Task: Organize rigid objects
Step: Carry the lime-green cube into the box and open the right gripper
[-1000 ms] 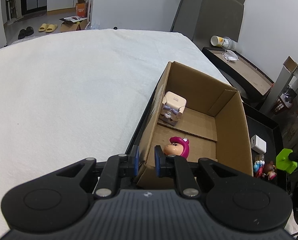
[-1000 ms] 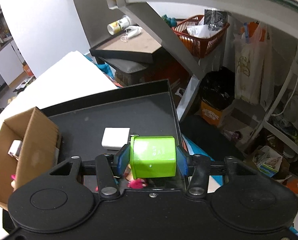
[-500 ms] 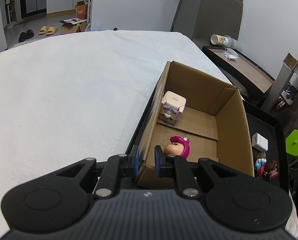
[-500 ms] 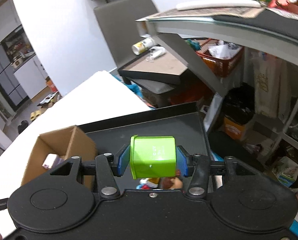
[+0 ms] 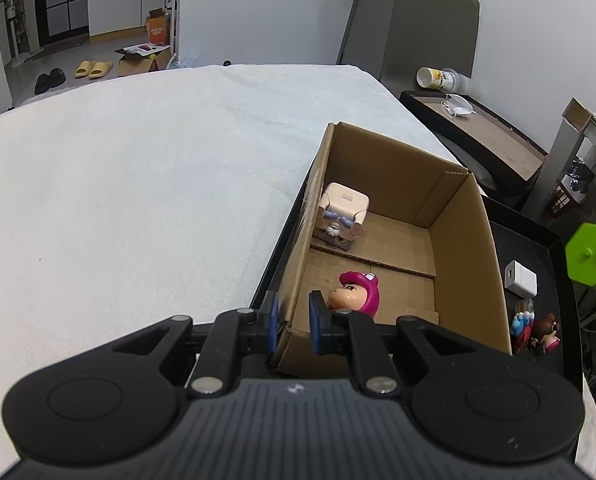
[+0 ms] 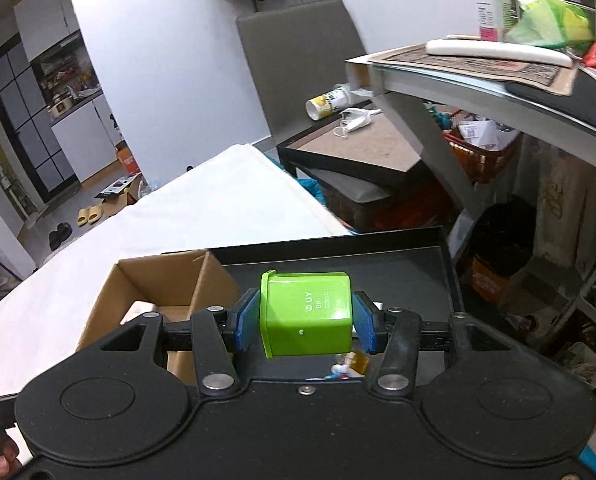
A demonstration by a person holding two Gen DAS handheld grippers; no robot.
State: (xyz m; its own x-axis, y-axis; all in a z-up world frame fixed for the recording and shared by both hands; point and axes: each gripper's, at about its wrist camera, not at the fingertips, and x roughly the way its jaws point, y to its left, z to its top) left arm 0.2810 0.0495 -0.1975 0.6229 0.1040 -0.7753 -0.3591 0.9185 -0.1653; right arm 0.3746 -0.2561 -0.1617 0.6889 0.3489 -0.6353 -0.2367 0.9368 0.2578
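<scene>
An open cardboard box [image 5: 485, 264] [image 6: 214, 280] stands in a black tray [image 5: 557, 280] [image 6: 409, 272] on the white bed. Inside the box lie a pink-hooded figurine [image 5: 355, 294] and a cream cube toy [image 5: 343, 216]. My left gripper [image 5: 292, 322] is shut on the box's near left wall. My right gripper [image 6: 305, 320] is shut on a green cube box [image 6: 305, 314] [image 5: 587, 256], held in the air above the tray, right of the cardboard box. A white charger block [image 5: 519, 280] and small figurines [image 5: 535, 328] lie on the tray.
The white bed [image 5: 138, 184] spreads to the left. A dark side table [image 5: 481, 136] with a fallen cup [image 5: 437, 78] and a mask stands behind. A glass-topped table [image 6: 497, 76] overhangs on the right, with baskets and bags under it.
The right gripper has risen with the green box and swung leftward toward the cardboard box; in the left wrist view the green box sits higher. The left gripper has stayed put.
</scene>
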